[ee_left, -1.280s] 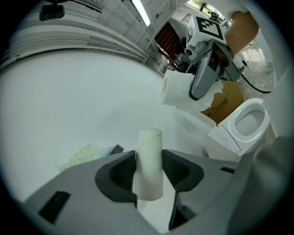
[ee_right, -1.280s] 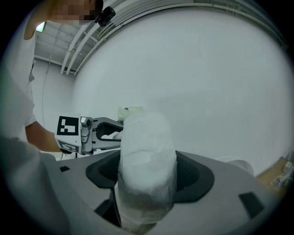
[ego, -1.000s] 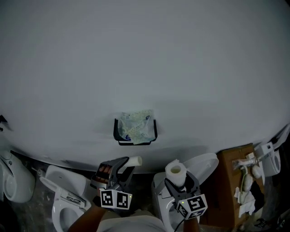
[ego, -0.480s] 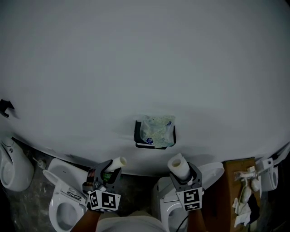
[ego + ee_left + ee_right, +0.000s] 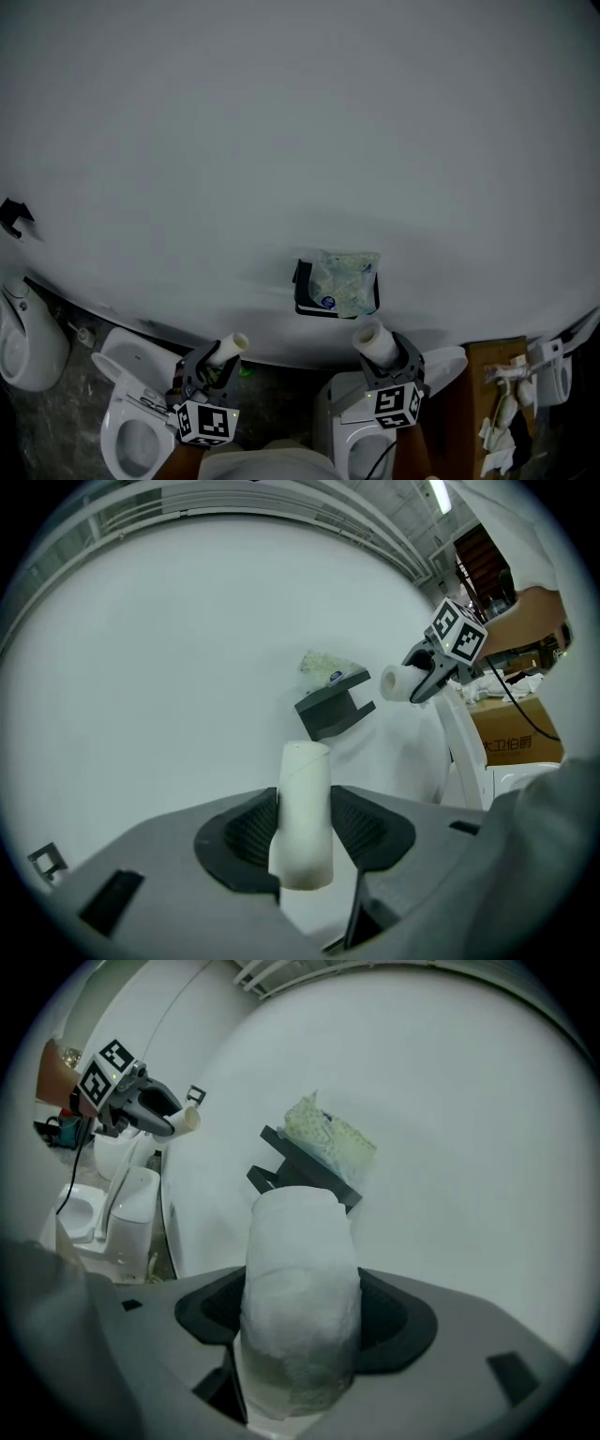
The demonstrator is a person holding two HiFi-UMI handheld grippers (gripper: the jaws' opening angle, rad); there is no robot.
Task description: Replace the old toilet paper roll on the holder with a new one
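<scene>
Head view: black wall holder (image 5: pixel 302 291), lower centre, carries a greenish packet (image 5: pixel 345 284).

Left gripper view: our left gripper (image 5: pixel 305 834) has its jaws pinching the bare cardboard tube (image 5: pixel 305 775) mid-length; it is probably light and crushable.

Right gripper view: our right gripper (image 5: pixel 302 1335) has its jaws squeezing the sides of the soft white paper roll (image 5: pixel 300 1241).

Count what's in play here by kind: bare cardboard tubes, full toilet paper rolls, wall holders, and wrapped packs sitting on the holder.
Bare cardboard tube: 1, in the left gripper's jaws
Full toilet paper roll: 1, in the right gripper's jaws
Wall holder: 1
Wrapped pack on the holder: 1
Total: 4
</scene>
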